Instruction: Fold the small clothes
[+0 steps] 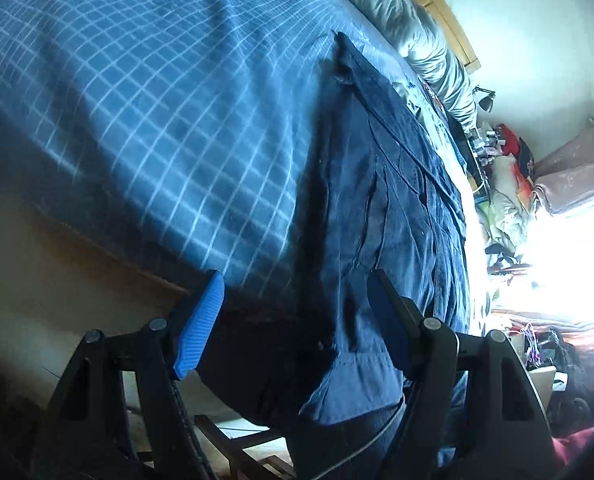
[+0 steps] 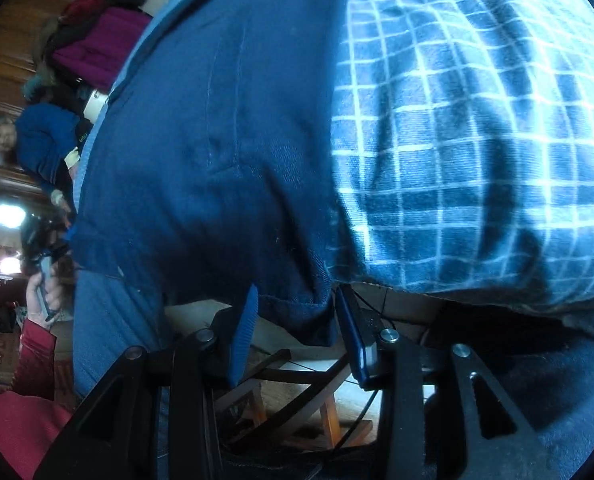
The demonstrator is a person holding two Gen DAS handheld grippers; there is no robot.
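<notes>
Both hand-held grippers point(image 1: 297, 312) point(image 2: 297, 320) spread open around navy garment point(image 1: 377, 220) edge, checked bedspread point(image 1: 157, 100) beneath

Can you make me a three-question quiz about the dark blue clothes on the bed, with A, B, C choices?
1. Where does the dark blue garment lie?
A. On the checked blanket
B. On a chair
C. In a basket

2. What colour are the lines on the blanket?
A. Red
B. White
C. Yellow

3. How is the left gripper?
A. Shut tight on nothing
B. Out of view
C. Open, with garment cloth between its jaws

Answers:
1 A, the garment is spread over the blanket at the bed's edge.
2 B, a white grid crosses the blue cloth.
3 C, the blue pads stand wide apart, with the hem hanging between them.
</notes>
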